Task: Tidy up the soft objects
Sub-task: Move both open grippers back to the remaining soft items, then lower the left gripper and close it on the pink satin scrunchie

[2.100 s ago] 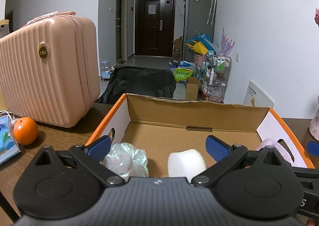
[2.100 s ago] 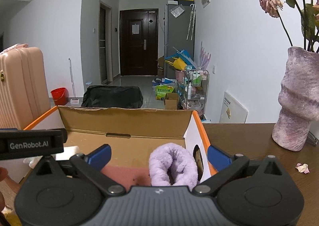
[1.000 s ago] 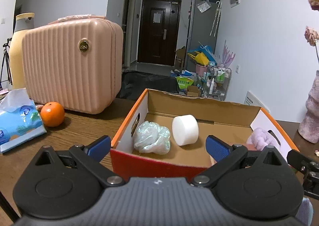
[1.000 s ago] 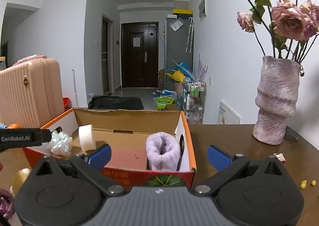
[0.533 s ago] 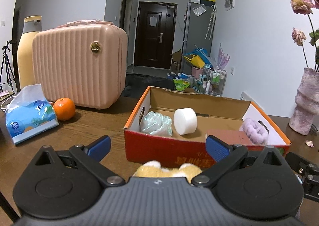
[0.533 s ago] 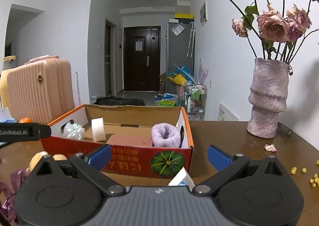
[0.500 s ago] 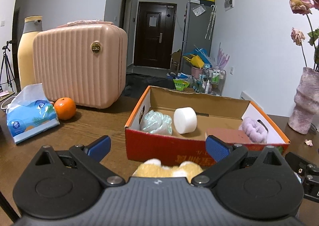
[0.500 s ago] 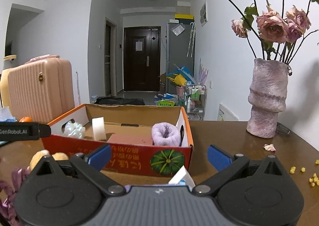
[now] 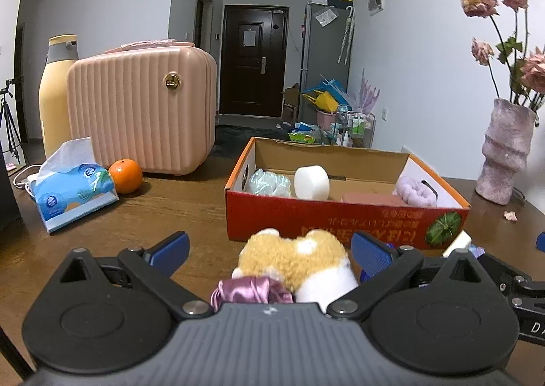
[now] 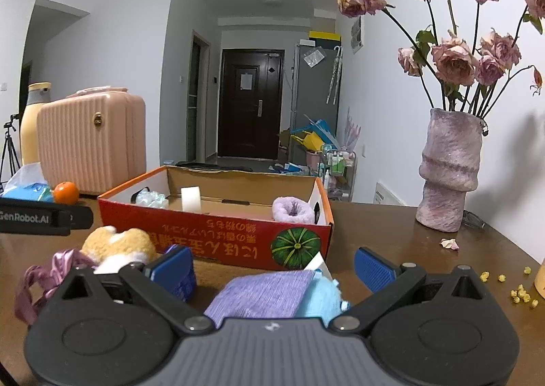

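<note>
The left gripper (image 9: 269,248) is spread wide and holds nothing; a tan and white plush toy (image 9: 293,261) lies on the table (image 9: 163,215) between its blue fingers, touching neither, with a pink satin scrunchie (image 9: 250,292) against the toy's near side. The right gripper (image 10: 272,263) is also wide apart and empty, hanging over a folded purple cloth (image 10: 262,292) and a light blue fluffy item (image 10: 320,294) that lie side by side between its fingers.

Just beyond both tools stands the open red cardboard box (image 9: 340,217), its near wall facing them. Inside sit a crumpled clear plastic bundle (image 9: 269,181) at the left end, a white foam roll (image 9: 311,181) beside it, a flat pink block (image 9: 371,198), and a purple fuzzy roll (image 10: 293,209) at the right end; the middle of the box floor is bare.

Left of the box the table is open up to a tissue pack (image 9: 73,187), an orange (image 9: 126,175) and a pink suitcase (image 9: 143,110). To the right stands a vase (image 10: 449,168), well apart from the box, with yellow crumbs (image 10: 521,292) near the right edge of the table.
</note>
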